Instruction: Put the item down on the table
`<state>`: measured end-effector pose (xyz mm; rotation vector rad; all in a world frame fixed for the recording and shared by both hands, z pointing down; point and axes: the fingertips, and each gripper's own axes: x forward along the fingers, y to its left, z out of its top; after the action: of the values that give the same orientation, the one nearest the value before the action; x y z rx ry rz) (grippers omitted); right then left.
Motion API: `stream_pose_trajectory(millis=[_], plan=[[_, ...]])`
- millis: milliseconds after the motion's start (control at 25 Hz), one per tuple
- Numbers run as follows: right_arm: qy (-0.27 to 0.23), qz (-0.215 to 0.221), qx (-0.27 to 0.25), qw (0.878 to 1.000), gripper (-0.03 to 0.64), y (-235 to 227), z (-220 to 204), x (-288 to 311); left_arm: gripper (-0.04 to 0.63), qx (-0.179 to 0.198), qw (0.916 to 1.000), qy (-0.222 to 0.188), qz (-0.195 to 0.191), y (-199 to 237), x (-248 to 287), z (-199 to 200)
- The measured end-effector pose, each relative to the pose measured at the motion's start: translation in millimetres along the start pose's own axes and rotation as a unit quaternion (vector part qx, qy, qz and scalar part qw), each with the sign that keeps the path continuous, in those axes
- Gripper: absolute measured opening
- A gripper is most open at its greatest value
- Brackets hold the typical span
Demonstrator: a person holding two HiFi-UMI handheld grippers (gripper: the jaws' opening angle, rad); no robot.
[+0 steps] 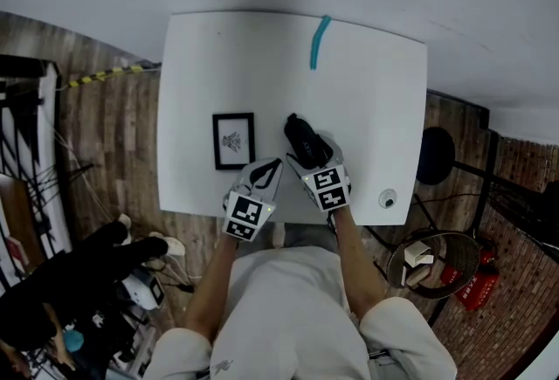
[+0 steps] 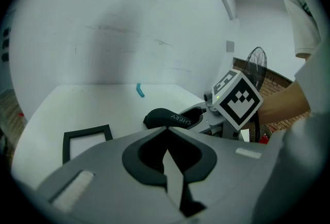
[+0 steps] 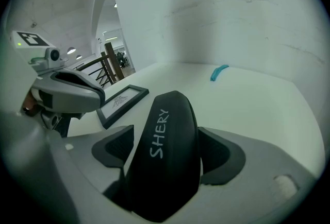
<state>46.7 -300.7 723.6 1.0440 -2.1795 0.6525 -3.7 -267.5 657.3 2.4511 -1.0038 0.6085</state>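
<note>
A black glasses case (image 1: 300,135) printed SHERY lies lengthwise between the jaws of my right gripper (image 1: 307,158), low over the white table (image 1: 367,99) near its front edge. In the right gripper view the case (image 3: 165,156) fills the gap; the dark pads (image 3: 114,148) stand beside it with a thin sliver of light on the left, so the jaws look open around it. My left gripper (image 1: 274,165) hovers just left of the case, its jaws shut with nothing in them (image 2: 166,129). From the left gripper view the case (image 2: 166,117) seems to rest on the tabletop.
A black picture frame (image 1: 234,141) lies flat to the left of both grippers. A teal strip (image 1: 320,41) sits near the table's far edge. A small round object (image 1: 387,197) is at the front right corner. A fan (image 1: 435,155) and a wire basket (image 1: 432,260) stand on the floor to the right.
</note>
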Motion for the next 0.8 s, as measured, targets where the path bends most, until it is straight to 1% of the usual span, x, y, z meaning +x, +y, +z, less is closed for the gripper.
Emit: stream_pose_trajectory(millis=[160,600,800], plan=[[0.000,0.001,0.000,1.000,0.411,2,0,0,0.018,0.002,1.0000,-0.001,-0.001,0,-1,1],[-0.015,-0.013,-0.008,1.000,0.417,-1,7,-11,0.018,0.009,0.9999,-0.007,0.000,2,-7,5],[-0.037,-0.029,-0.006,0.999,0.417,-6,16,-31,0.018,0.015,0.9998,-0.015,-0.001,0,-12,11]])
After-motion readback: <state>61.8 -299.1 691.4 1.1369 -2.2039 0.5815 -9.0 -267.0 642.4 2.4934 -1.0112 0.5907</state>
